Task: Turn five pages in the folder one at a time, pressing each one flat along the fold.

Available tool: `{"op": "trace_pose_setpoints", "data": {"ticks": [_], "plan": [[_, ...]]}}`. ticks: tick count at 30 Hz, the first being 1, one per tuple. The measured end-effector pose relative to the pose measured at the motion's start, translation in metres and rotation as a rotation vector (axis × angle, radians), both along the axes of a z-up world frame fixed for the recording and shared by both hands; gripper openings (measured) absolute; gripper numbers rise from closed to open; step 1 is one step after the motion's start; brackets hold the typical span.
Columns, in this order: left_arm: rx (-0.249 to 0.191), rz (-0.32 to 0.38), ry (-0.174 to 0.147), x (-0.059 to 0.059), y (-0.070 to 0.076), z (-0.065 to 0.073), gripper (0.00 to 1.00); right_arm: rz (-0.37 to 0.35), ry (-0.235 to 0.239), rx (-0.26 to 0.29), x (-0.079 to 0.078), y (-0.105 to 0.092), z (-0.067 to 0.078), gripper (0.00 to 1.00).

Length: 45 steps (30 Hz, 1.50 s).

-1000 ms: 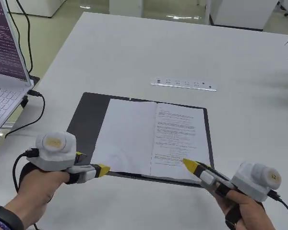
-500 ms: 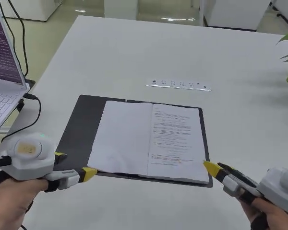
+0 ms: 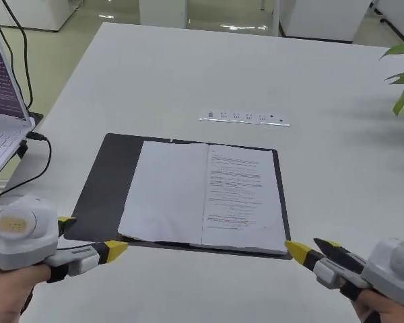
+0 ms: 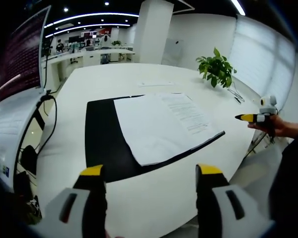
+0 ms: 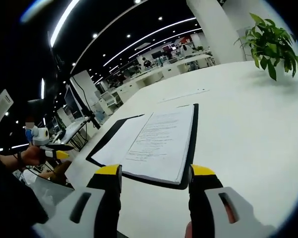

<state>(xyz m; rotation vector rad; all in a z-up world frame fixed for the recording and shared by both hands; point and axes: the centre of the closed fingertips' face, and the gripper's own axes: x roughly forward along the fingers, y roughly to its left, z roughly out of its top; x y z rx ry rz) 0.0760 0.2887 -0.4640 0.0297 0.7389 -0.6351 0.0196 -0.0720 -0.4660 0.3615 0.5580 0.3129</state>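
The white tabletop (image 3: 188, 74) carries 1 open black folder (image 3: 108, 182) near its front edge, with 1 socket strip (image 3: 246, 118) farther back, near the middle.

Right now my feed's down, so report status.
Both open: left tongs, right tongs, off the folder. Folder lies open, printed page on right. Nothing between tongs and page.

My right gripper (image 3: 311, 247) has pulled back off the printed page (image 3: 239, 195) and now hangs just past the near right corner of the folder (image 3: 101, 195). My left gripper (image 3: 92, 234) has drawn back from the folder's near edge, toward me.
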Motion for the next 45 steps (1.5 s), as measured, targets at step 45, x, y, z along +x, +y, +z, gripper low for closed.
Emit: {"op": "trace_pose_setpoints", "data": {"ticks": [45], "plan": [[-0.086,-0.325,-0.069,0.021,-0.183,0.014,0.69,-0.071,0.012,0.087,-0.002,-0.014,0.006,0.55]]}}
